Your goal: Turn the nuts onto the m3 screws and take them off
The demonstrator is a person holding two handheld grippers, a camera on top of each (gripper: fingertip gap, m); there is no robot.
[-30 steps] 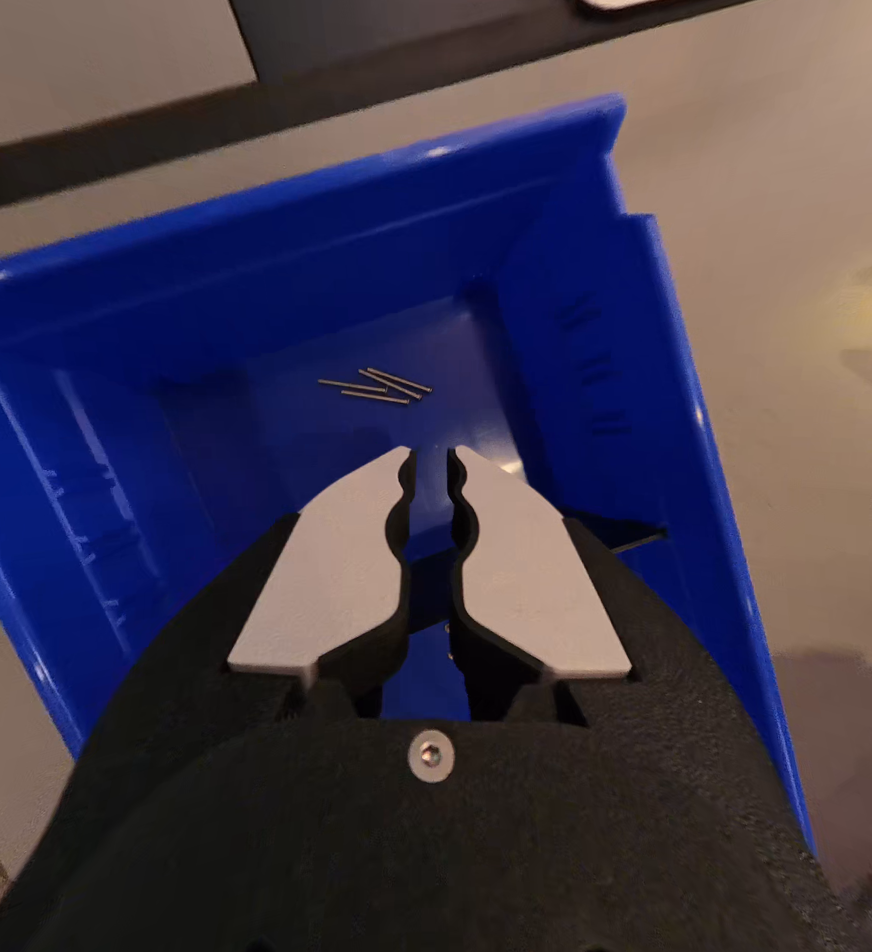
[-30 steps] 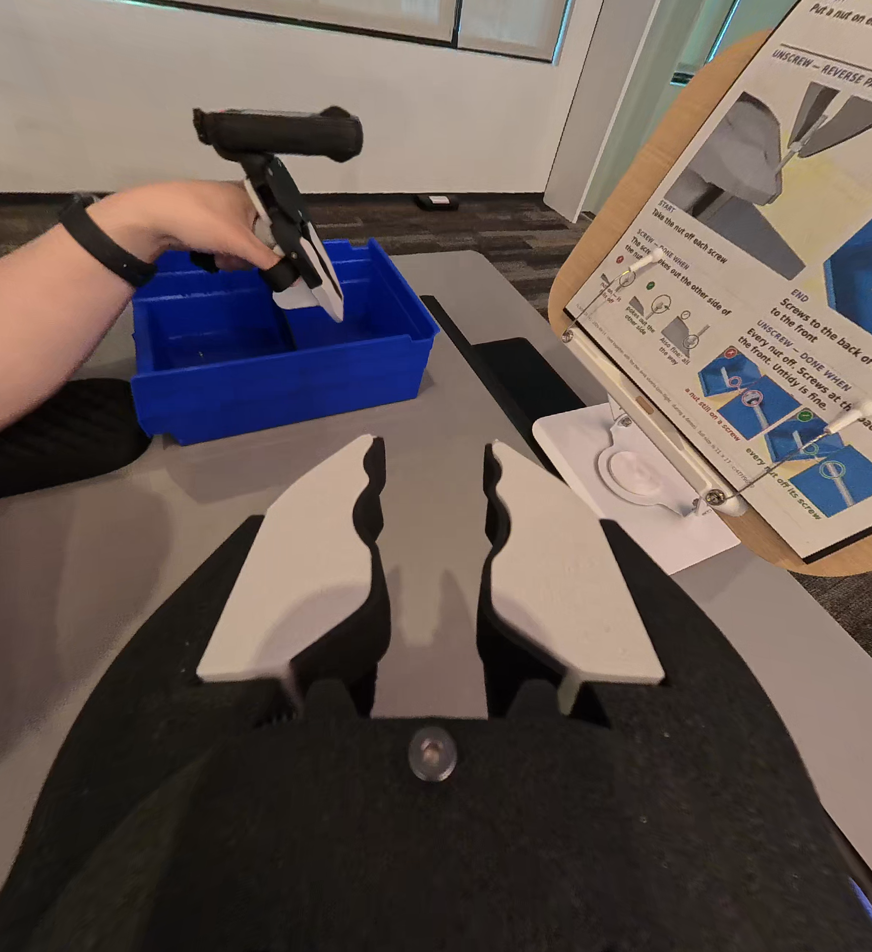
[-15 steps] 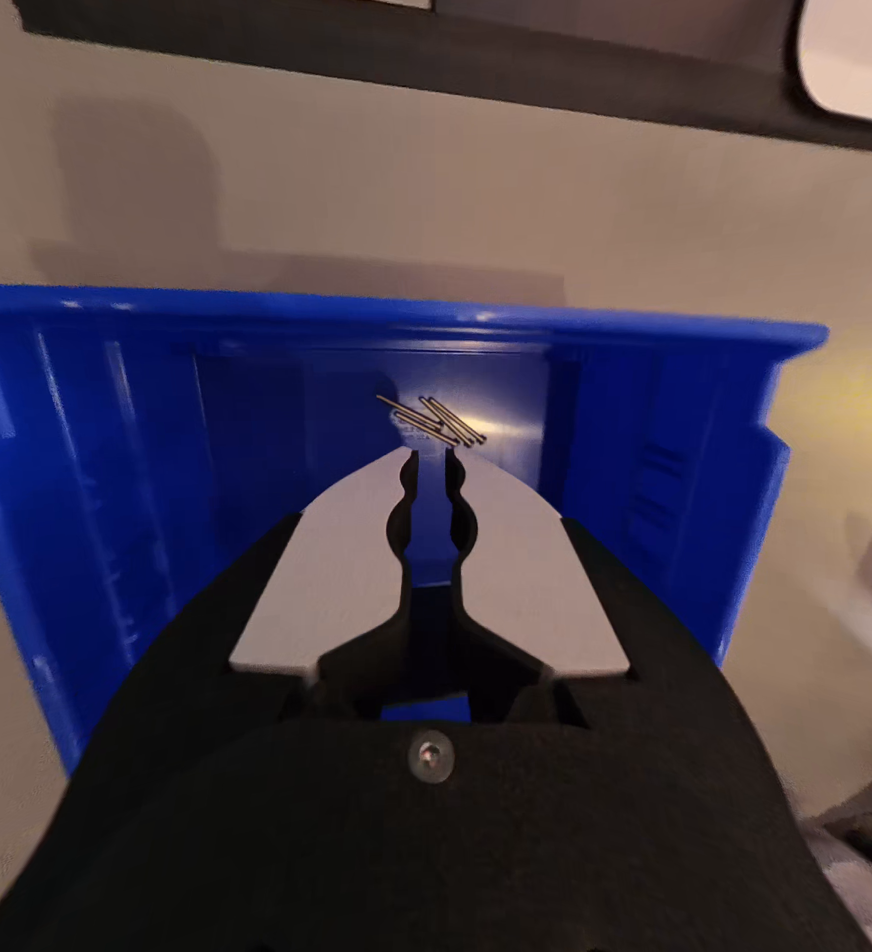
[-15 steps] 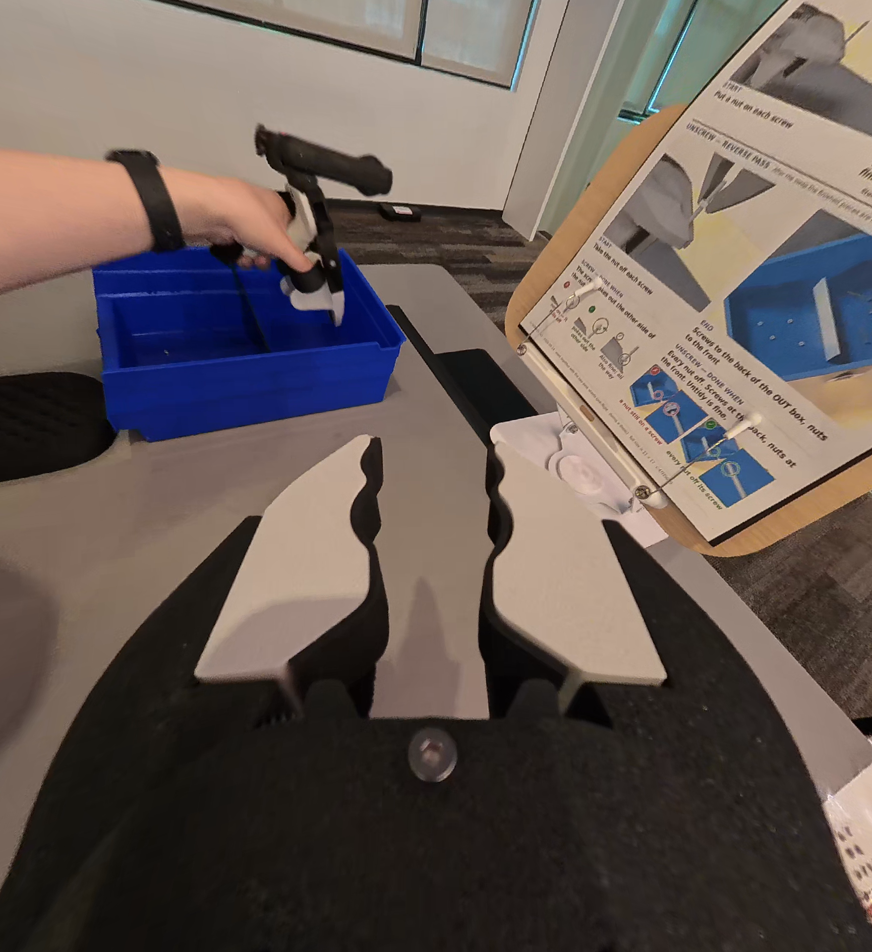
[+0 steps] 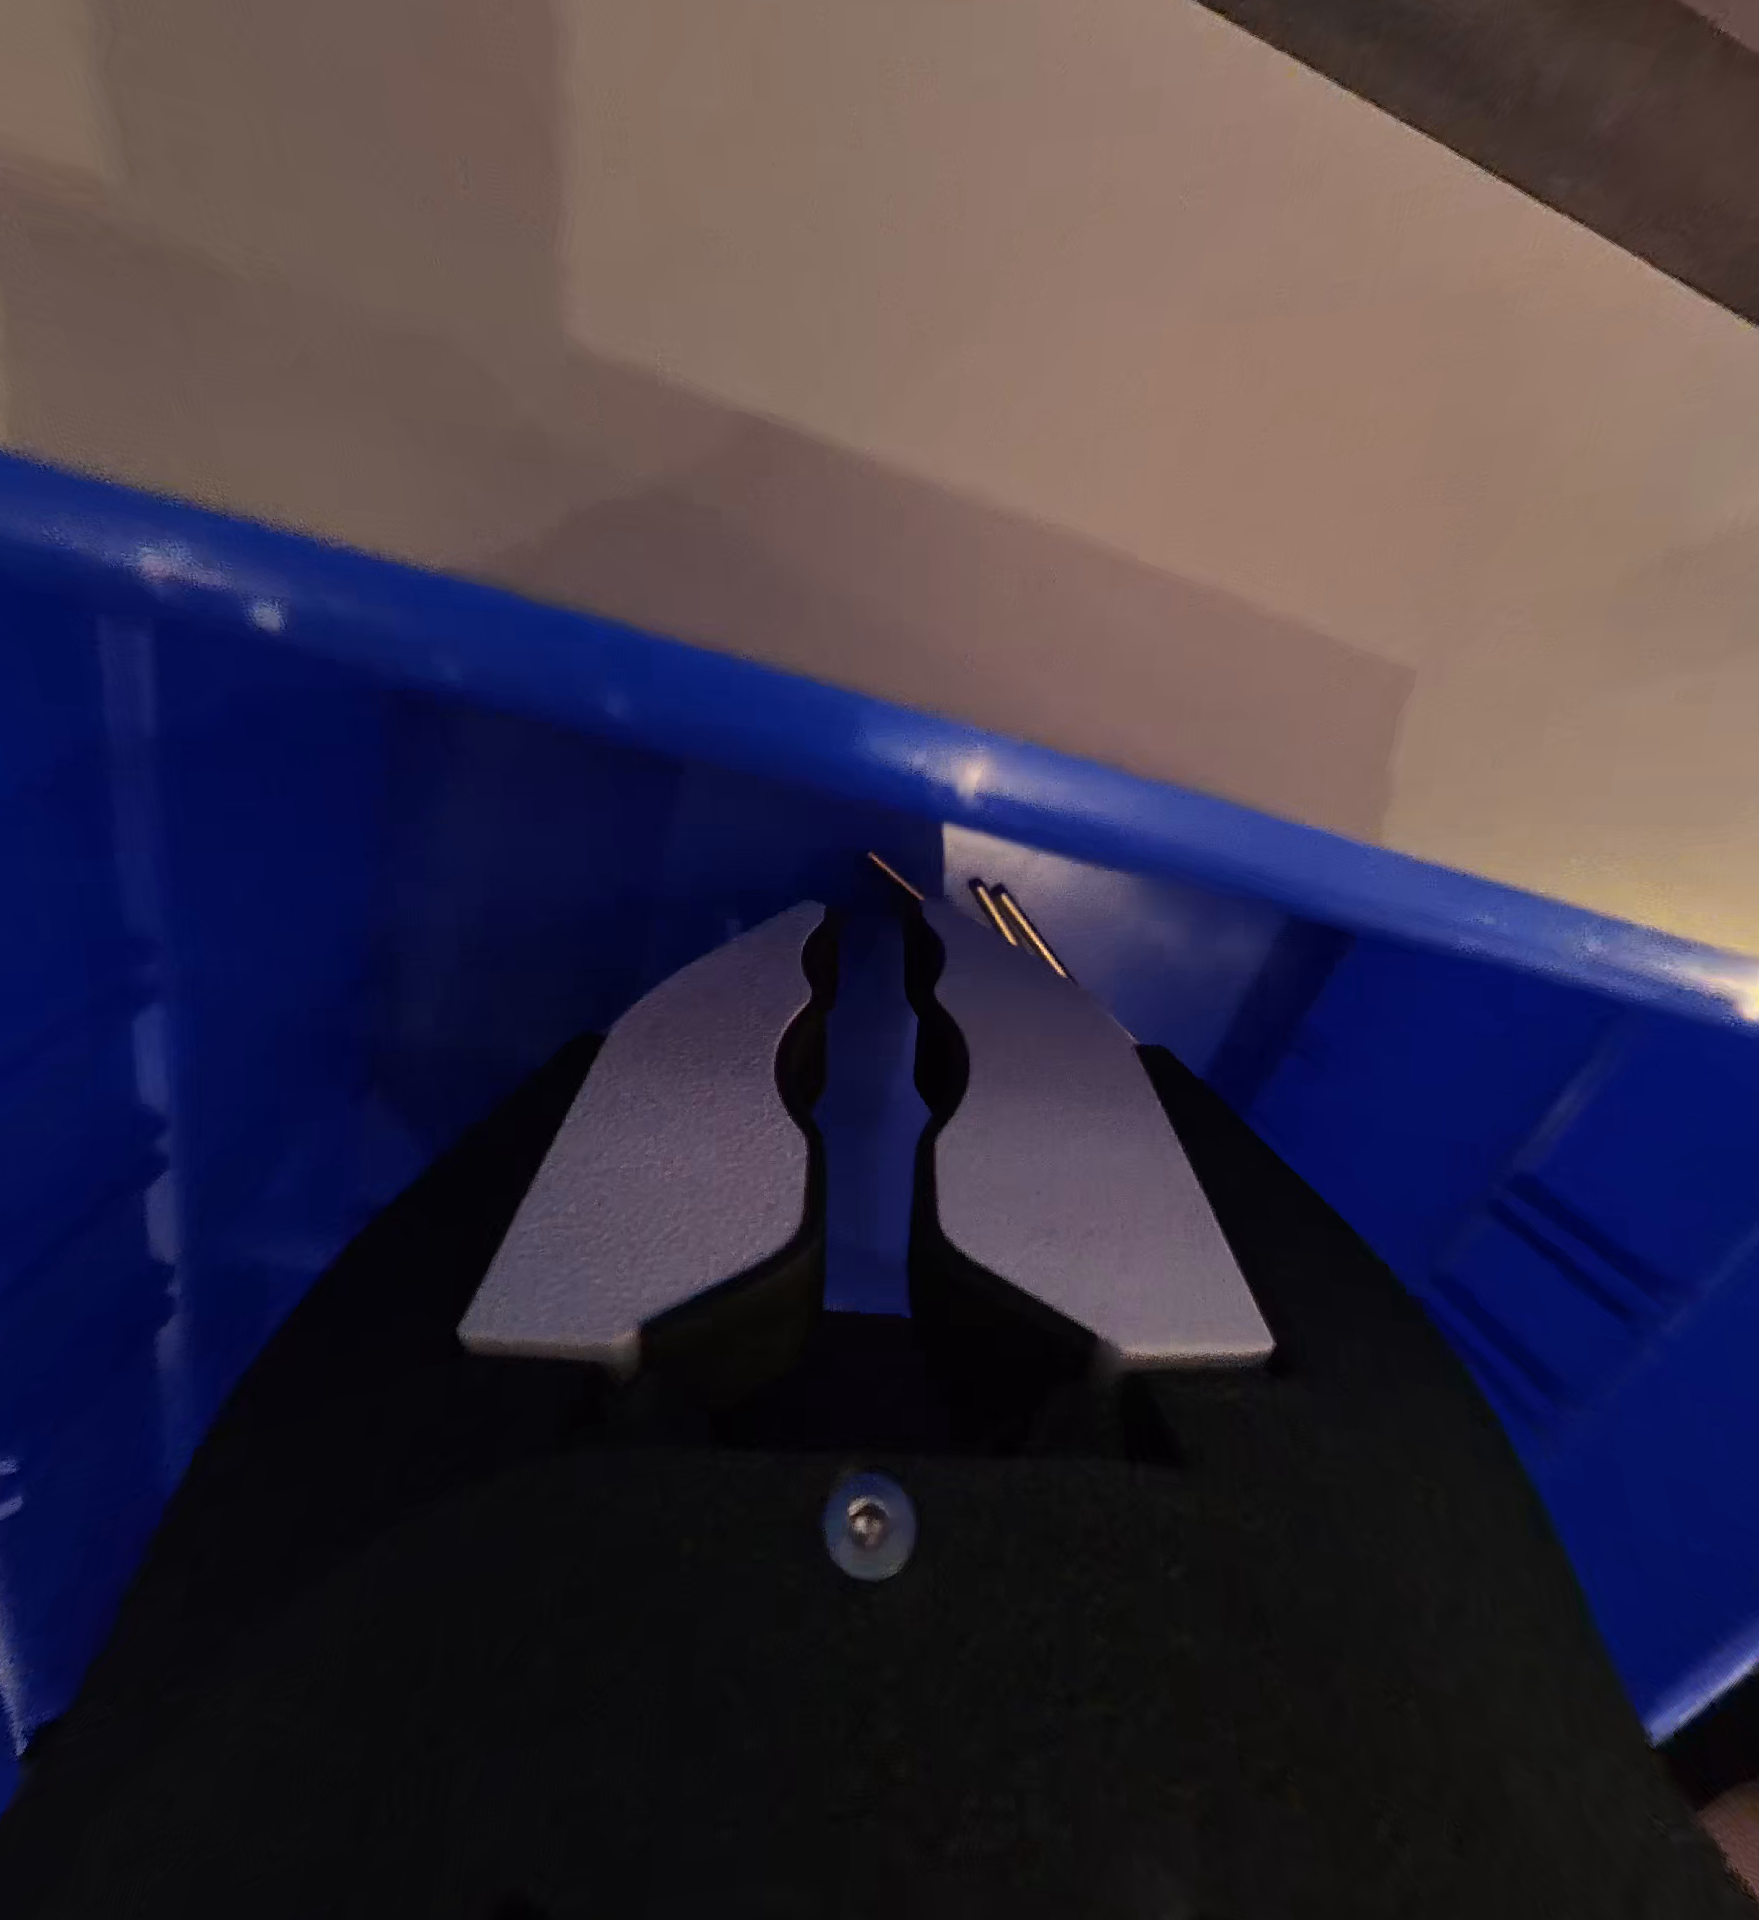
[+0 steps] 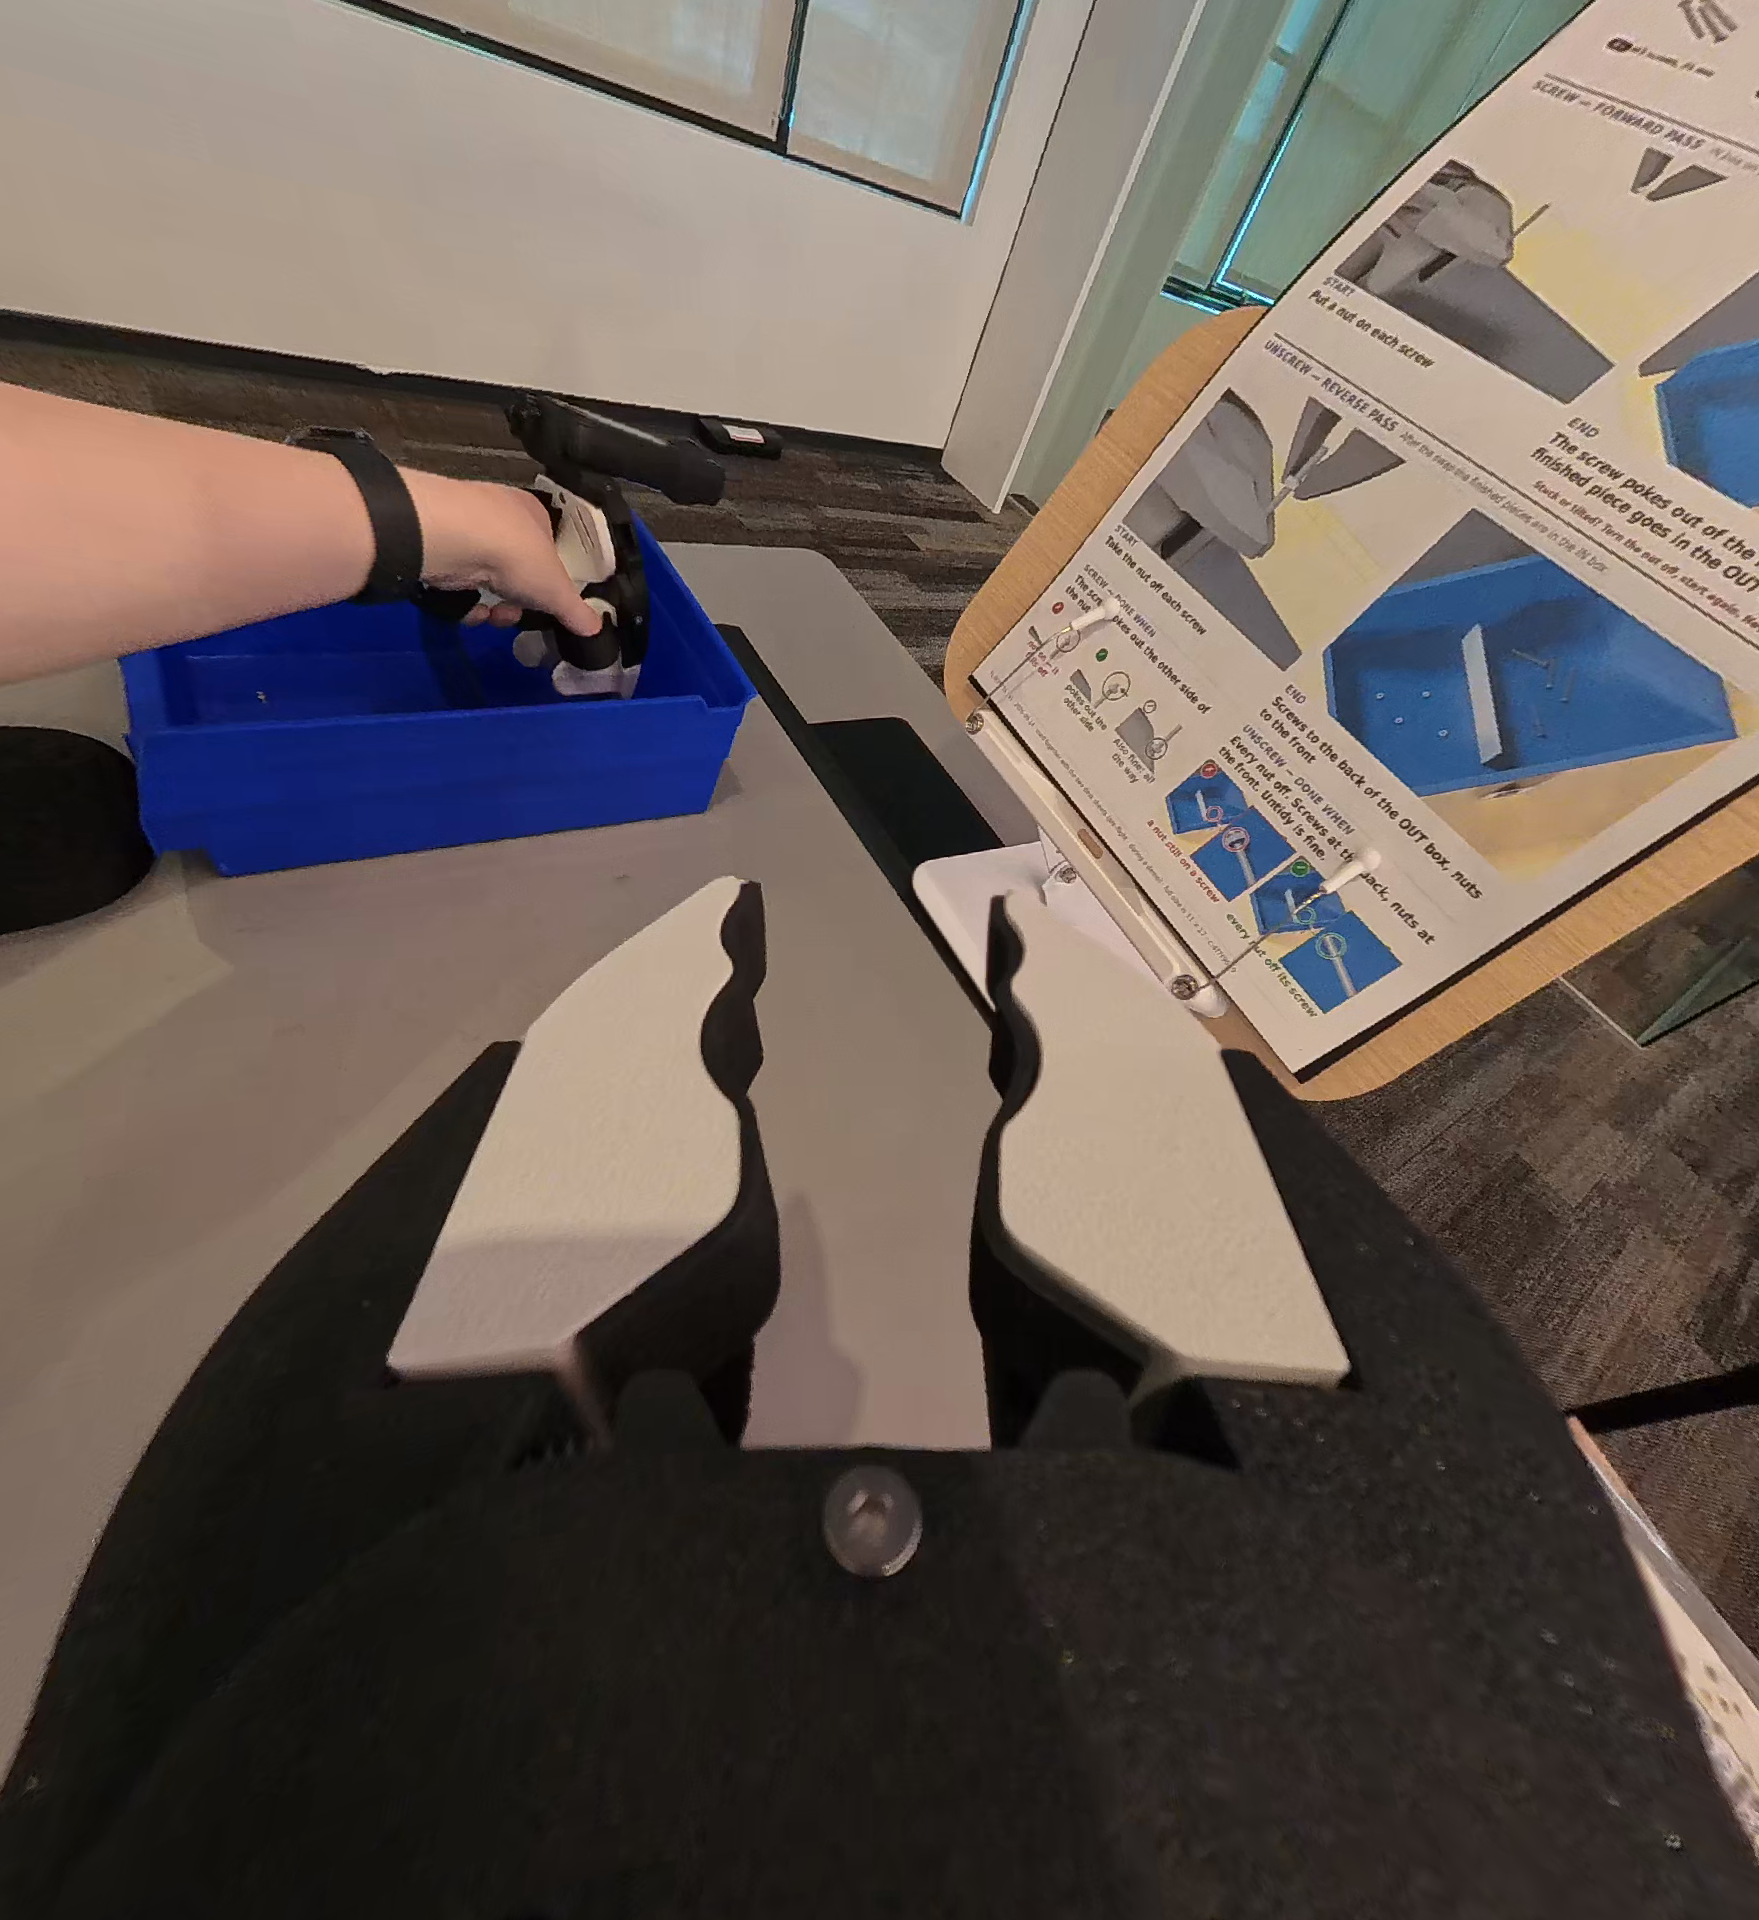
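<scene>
Screws [image 5: 1010, 920] lie in a small cluster on the floor of the blue bin [image 5: 646, 717], against its far wall, just past the tips of your left gripper [image 5: 870, 920]. Its fingers stand a narrow gap apart, holding nothing. The thin shafts run diagonally, up-left to down-right, across your line of approach, mostly off to the right fingertip's side. Your right gripper [image 6: 870, 904] hangs spread wide and empty over the grey table [image 6: 335, 1039], well apart from the bin, so the left is the nearer one.
</scene>
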